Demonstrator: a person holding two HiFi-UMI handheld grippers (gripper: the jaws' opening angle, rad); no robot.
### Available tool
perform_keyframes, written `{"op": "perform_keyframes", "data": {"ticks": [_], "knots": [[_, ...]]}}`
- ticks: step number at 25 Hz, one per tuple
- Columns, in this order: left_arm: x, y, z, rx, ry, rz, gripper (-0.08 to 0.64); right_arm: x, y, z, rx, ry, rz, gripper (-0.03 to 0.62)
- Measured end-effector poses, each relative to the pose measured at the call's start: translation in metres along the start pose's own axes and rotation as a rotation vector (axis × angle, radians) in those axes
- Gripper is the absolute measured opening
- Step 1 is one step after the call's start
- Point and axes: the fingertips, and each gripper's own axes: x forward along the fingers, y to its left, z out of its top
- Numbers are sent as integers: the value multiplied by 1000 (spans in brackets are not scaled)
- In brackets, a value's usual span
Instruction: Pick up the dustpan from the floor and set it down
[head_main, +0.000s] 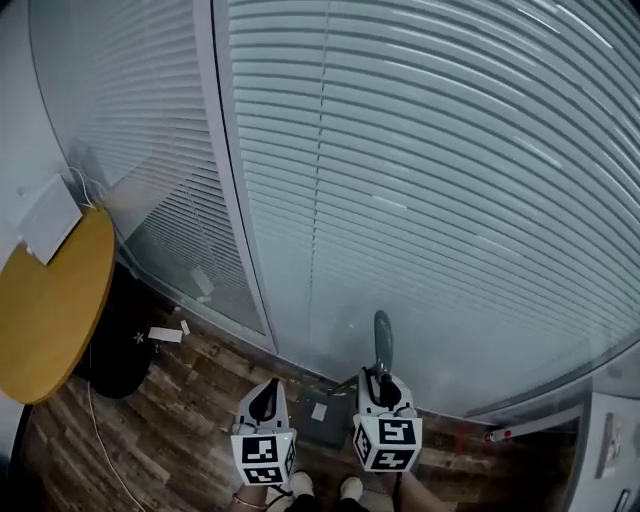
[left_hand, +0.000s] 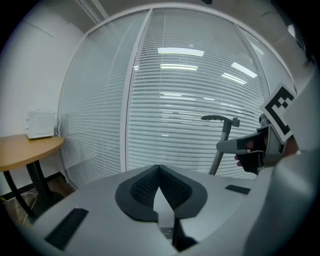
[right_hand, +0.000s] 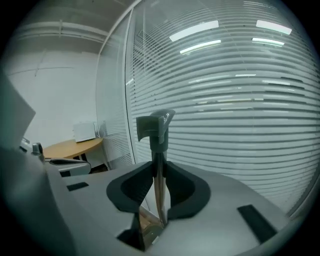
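Right gripper (right_hand: 159, 175): my pads pinch the upright handle stem of the dustpan (right_hand: 156, 131) from both sides. Only the right gripper view shows this contact. Left gripper (left_hand: 159, 172): my jaws are pressed together with nothing between them. Only the head view shows the dark pan (head_main: 322, 420), low between both grippers over the wooden floor (head_main: 190, 420); whether it touches the floor cannot be determined. Count: one dustpan, two grippers, one round yellow table (head_main: 50, 310), one white box (head_main: 48, 218) on it.
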Motion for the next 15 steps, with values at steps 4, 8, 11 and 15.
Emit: {"op": "perform_keyframes", "data": {"ticks": [4,8,11,15], "knots": [[-14,-1,60,11,-62,12,17,-23,11,54,-48,-50,43,97],[-23,-6,106,10,-95,-11,17,-46,14,97,-85,-115,68,96],[-29,-16,137,12,-150,-25,17,-62,13,127,-108,-171,81,95],[-41,-36,168,26,-207,-43,17,-82,6,157,-130,-217,77,95]]}}
